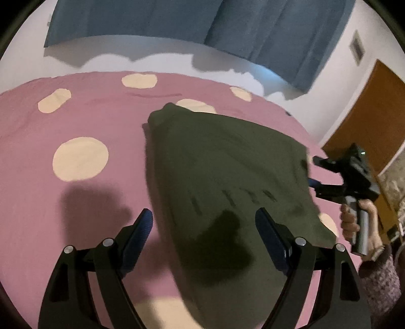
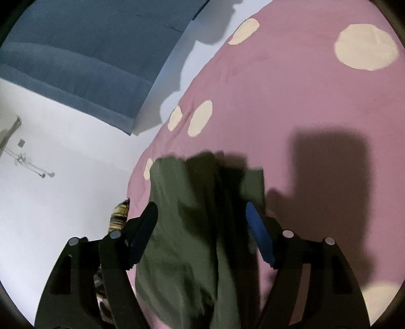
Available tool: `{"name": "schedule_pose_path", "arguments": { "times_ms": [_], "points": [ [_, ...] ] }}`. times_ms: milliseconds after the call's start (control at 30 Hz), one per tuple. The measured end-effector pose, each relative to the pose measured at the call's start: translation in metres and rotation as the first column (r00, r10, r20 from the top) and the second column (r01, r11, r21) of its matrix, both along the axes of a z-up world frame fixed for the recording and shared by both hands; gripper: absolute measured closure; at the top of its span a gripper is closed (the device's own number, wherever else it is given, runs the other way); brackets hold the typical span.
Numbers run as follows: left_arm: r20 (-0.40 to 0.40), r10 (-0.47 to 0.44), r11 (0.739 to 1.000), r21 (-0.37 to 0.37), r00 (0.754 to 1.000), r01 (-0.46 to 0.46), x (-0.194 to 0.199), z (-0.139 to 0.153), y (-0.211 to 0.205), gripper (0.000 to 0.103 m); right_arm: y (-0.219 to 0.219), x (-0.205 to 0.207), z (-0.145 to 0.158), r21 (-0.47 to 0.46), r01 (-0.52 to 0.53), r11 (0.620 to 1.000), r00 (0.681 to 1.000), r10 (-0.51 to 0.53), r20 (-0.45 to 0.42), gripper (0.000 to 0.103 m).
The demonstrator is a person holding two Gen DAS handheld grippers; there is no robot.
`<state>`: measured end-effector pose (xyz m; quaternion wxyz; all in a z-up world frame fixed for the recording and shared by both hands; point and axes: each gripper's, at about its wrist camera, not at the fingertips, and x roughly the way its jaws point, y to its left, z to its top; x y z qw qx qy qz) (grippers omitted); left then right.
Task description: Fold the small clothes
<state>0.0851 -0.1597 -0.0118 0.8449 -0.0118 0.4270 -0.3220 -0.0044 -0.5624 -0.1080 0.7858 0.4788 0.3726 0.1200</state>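
A dark green garment [image 1: 227, 177] lies spread on a pink bed cover with cream dots [image 1: 76, 131]. My left gripper [image 1: 203, 222] is open above the garment's near edge, its fingers apart on either side of the cloth. My right gripper [image 1: 312, 174] shows at the garment's right edge, held by a hand, jaws apart. In the right wrist view the right gripper [image 2: 202, 215] is open, its fingers straddling the green garment [image 2: 189, 227], which looks bunched in folds there. Neither gripper grips the cloth.
A white wall and blue curtain [image 1: 177, 20] stand behind the bed. A brown wooden door [image 1: 369, 119] is at the right. A striped patterned cloth [image 2: 119, 215] lies at the bed's edge in the right wrist view.
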Motion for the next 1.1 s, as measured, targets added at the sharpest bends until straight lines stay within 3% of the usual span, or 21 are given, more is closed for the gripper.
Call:
{"name": "schedule_pose_path", "arguments": {
  "times_ms": [333, 367, 433, 533, 633, 1100],
  "points": [
    [-0.068, 0.039, 0.999, 0.035, 0.997, -0.037, 0.042, -0.031, -0.014, 0.019, -0.004, 0.059, -0.043, 0.021, -0.059, 0.998, 0.994, 0.060, -0.090, 0.034],
    [-0.074, 0.039, 0.999, 0.036, 0.996, -0.037, 0.044, -0.033, -0.014, 0.018, -0.003, 0.062, -0.045, 0.015, -0.065, 0.998, 0.994, 0.066, -0.092, 0.037],
    [-0.079, 0.036, 0.999, 0.030, 0.996, -0.034, 0.044, -0.037, -0.014, 0.017, -0.001, 0.067, -0.046, -0.001, -0.089, 0.996, 0.991, 0.089, -0.104, 0.055],
    [-0.087, 0.034, 0.999, 0.031, 0.996, -0.032, 0.045, -0.041, -0.015, 0.017, 0.002, 0.069, -0.054, 0.032, -0.111, 0.993, 0.986, 0.114, -0.123, 0.074],
    [-0.084, 0.035, 0.999, 0.029, 0.996, -0.032, 0.045, -0.044, -0.016, 0.017, 0.003, 0.068, -0.061, 0.063, -0.114, 0.991, 0.986, 0.121, -0.111, 0.079],
    [-0.096, 0.031, 1.000, 0.004, 0.995, -0.031, 0.050, -0.049, -0.015, 0.017, 0.008, 0.068, -0.062, 0.079, -0.105, 0.991, 0.989, 0.113, -0.094, 0.085]
  ]
}}
